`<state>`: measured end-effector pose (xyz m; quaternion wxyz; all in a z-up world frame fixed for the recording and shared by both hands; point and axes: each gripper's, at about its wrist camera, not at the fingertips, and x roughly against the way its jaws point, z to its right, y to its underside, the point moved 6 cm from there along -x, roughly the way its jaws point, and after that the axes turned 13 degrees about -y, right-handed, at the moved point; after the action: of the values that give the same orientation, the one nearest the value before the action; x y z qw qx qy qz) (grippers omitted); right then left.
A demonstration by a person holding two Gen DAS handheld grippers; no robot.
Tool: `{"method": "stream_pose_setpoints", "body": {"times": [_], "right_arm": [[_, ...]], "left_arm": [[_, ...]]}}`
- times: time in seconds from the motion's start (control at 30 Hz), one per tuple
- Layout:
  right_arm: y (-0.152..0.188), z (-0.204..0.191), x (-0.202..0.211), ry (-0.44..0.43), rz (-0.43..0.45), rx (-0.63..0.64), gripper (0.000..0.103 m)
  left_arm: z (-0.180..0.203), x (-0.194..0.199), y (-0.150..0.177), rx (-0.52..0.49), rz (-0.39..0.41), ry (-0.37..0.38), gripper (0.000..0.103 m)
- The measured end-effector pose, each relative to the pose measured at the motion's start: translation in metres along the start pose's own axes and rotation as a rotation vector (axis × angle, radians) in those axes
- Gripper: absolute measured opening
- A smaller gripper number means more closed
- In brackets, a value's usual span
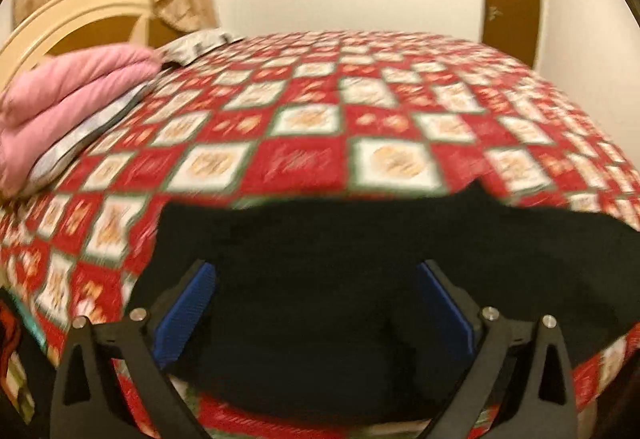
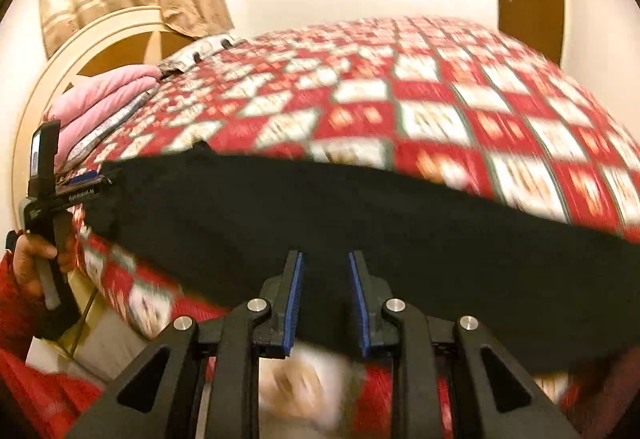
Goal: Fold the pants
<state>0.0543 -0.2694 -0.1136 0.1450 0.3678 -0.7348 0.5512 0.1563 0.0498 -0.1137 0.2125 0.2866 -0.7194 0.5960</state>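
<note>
Looking risky: both grippers, left gripper (image 1: 316, 303) and right gripper (image 2: 326, 303), have fingers parted, grasping nothing, so the black pants (image 2: 360, 223) could slide off the bed (image 1: 320, 127).

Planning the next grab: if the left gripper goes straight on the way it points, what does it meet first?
Most likely the black pants, which already lie between the open left gripper fingers. Beyond them comes the checkered bedspread; blur leaves depth uncertain.
</note>
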Motion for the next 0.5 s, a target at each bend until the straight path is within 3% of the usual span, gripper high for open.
{"method": "stream_pose_setpoints", "body": {"times": [0.17,0.33,0.4,0.5], "right_arm": [[-0.032,-0.026,-0.052,-0.103,0.017,-0.024,0.025],[-0.002,-0.048,-0.089,-0.155,-0.062,-0.049,0.025],[0.013,-0.05,-0.087,-0.155,-0.023,-0.058,0.025],[0.021,-0.052,-0.082,-0.152,0.004,-0.068,0.025]], "left_arm": [[0.045,0.001,-0.028,-0.047,0.026,0.057,0.102],[0.085,-0.025,-0.035,-0.169,0.032,-0.007,0.102],[0.097,-0.048,-0.031,-0.217,-0.019,-0.064,0.102],[0.097,-0.062,-0.034,-0.137,-0.052,-0.042,0.103]]}}
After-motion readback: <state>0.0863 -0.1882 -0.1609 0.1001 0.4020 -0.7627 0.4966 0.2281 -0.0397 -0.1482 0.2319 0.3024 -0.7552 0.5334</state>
